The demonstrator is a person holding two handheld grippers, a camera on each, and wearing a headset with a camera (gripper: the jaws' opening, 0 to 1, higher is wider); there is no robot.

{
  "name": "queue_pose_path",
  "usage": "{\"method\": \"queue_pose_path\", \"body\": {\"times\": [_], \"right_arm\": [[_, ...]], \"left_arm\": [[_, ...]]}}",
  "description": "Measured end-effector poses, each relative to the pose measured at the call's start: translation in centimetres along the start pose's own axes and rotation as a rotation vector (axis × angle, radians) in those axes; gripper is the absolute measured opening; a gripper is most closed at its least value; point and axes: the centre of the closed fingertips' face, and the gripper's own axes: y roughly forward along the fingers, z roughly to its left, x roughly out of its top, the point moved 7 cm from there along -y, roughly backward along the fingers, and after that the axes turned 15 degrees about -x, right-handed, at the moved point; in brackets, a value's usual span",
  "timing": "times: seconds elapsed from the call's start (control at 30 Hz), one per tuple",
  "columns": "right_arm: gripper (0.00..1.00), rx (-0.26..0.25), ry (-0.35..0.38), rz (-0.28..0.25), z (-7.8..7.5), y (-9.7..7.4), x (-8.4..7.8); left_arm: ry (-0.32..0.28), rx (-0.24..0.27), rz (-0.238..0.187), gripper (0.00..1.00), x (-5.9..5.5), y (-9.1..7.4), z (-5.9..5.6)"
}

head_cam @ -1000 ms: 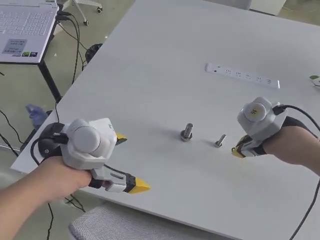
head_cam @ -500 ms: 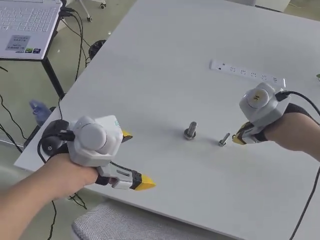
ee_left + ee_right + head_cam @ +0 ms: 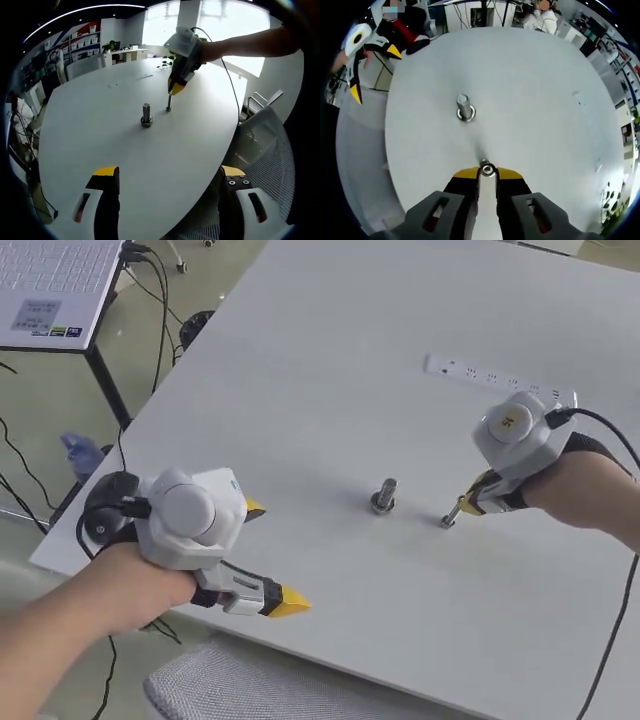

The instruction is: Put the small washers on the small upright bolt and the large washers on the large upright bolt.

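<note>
The small bolt stands on the bench, right at the tips of your right tool. The large bolt stands just to its left, apart from both tools. In the right gripper view, the top of the small bolt sits in the narrow gap between the yellow tips of your right tool, whose jaws are drawn nearly together. I cannot tell whether they actually pinch it. In the left gripper view, those tips meet the bolt at its upper end. Your left tool hangs near the front edge of the bench, well away from both bolts. Its jaws are spread wide and hold nothing.
</note>
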Motion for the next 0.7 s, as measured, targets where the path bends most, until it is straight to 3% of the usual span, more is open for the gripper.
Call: {"method": "queue_pose_path", "body": {"times": [0.43,0.7], "right_arm": [[0.12,-0.009,-0.041,0.024,-0.06,0.6,-0.13],[0.12,-0.003,-0.026,0.027,0.07,0.95,-0.37]], "left_arm": [[-0.011,-0.001,-0.004,0.8,0.1,0.12,0.54],[-0.015,-0.002,0.003,0.8,-0.16,0.18,0.51]]}}
